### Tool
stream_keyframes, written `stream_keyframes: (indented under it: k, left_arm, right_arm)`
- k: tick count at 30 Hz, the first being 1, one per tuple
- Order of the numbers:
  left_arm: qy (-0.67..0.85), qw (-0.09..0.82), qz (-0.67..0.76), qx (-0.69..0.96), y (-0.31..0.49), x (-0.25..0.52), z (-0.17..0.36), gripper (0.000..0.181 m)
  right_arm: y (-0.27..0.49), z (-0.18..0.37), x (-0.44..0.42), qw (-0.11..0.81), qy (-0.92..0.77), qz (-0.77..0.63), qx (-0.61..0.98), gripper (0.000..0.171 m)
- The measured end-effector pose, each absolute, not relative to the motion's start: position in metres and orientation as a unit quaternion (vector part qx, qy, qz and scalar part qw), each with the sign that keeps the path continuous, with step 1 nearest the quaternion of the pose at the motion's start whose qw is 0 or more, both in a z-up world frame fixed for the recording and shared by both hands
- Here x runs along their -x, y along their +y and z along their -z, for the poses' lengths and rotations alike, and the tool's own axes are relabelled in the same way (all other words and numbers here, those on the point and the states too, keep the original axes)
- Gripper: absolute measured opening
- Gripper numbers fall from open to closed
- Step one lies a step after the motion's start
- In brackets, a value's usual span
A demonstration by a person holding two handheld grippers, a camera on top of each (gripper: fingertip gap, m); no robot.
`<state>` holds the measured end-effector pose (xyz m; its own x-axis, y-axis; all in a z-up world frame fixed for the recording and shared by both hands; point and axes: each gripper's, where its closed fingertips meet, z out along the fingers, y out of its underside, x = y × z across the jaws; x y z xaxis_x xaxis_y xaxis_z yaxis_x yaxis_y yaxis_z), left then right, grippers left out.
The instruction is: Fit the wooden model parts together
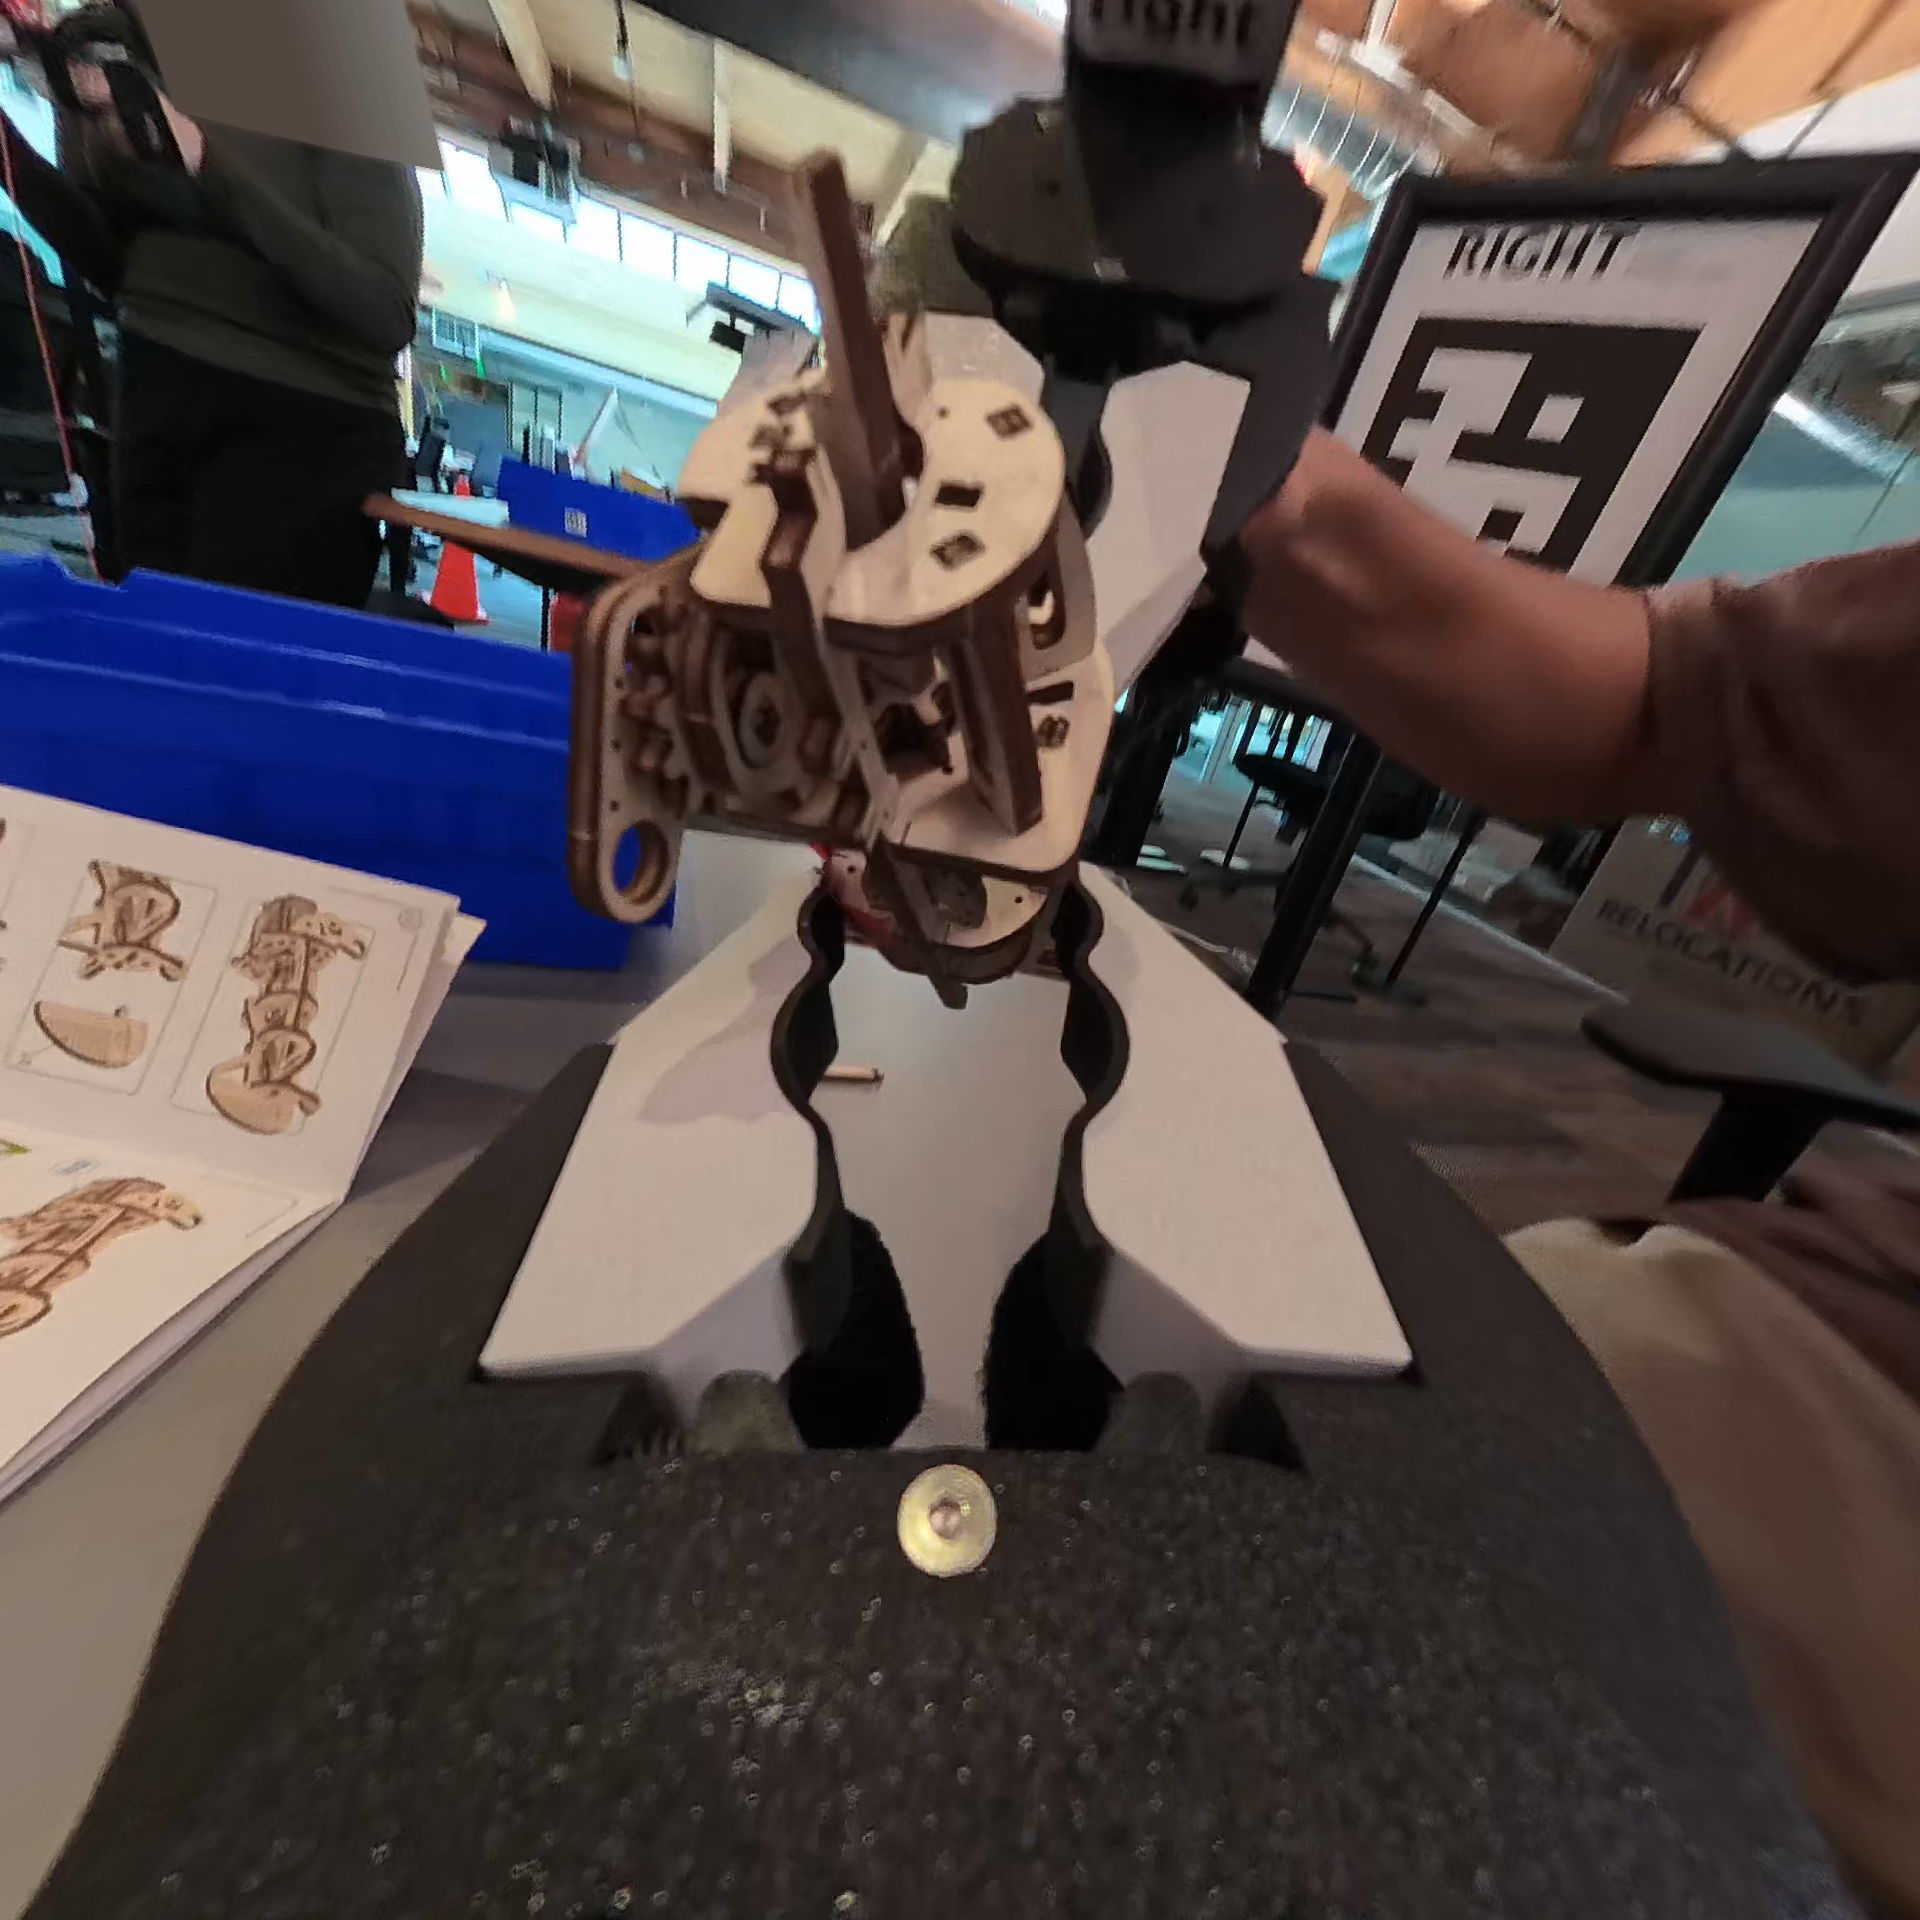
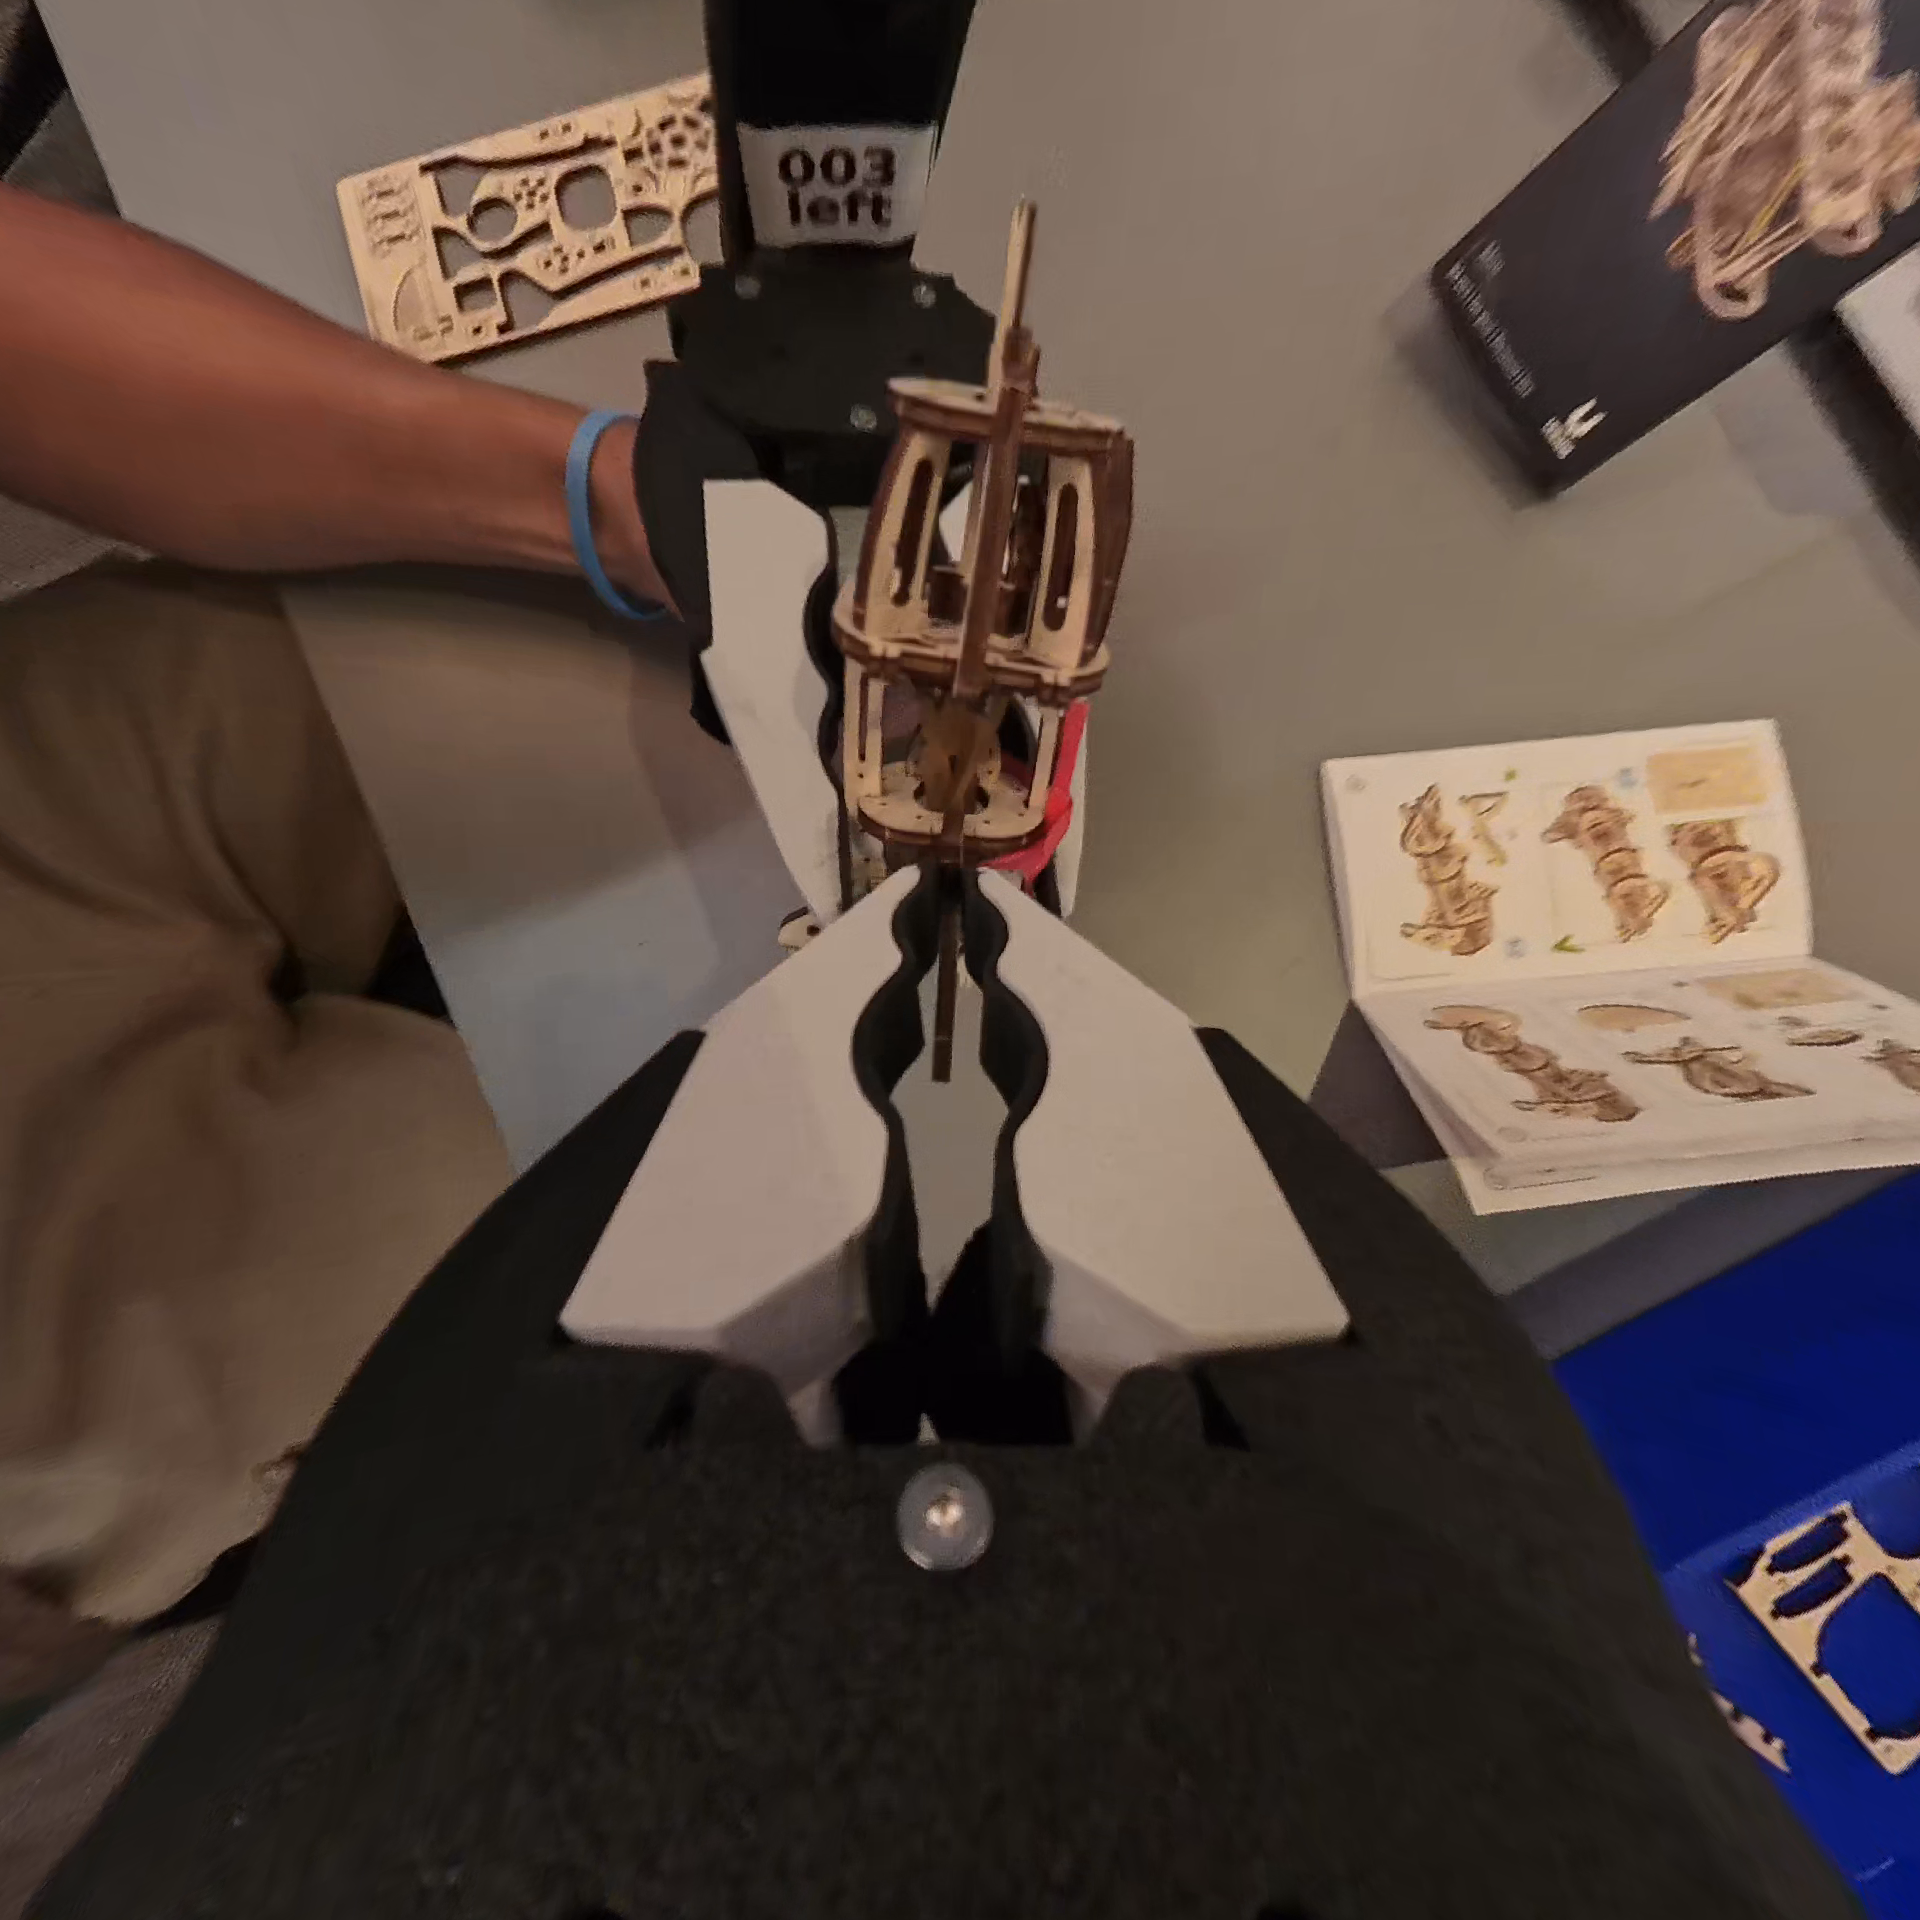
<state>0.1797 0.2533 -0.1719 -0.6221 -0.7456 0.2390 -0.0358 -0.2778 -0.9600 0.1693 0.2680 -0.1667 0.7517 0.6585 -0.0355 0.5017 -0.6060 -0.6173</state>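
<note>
The wooden model (image 1: 831, 644), a pale laser-cut assembly with gears inside, is held in the air above the grey table. My left gripper (image 1: 951, 925) is shut on its lower end. In the right wrist view the model (image 2: 977, 561) stands upright between the left gripper's white fingers (image 2: 764, 665). A thin dark wooden strip (image 2: 943, 987) runs lengthwise through the model, and its other end (image 1: 836, 312) sticks out past the model. My right gripper (image 2: 951, 883) is shut on the strip's near end. In the left wrist view the right gripper (image 1: 1132, 457) comes in from above.
An open instruction booklet (image 1: 187, 1039) (image 2: 1600, 935) lies on the table. A blue bin (image 1: 270, 707) (image 2: 1766, 1558) holds a punched wooden sheet. Another punched sheet (image 2: 530, 239) and the dark kit box (image 2: 1662, 239) lie farther off. A person (image 1: 239, 364) stands beyond the table. Left and right tips are no more than a few centimetres apart.
</note>
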Motion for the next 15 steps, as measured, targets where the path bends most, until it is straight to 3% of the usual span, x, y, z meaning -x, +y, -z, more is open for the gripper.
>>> stream_keyframes:
  k: [15]
  left_arm:
    - [0.550,0.202,0.717,0.378,0.252,-0.187,0.191,0.038]
  right_arm:
    - [0.266,0.192,-0.177,0.275,-0.308,-0.189,0.891,0.002]
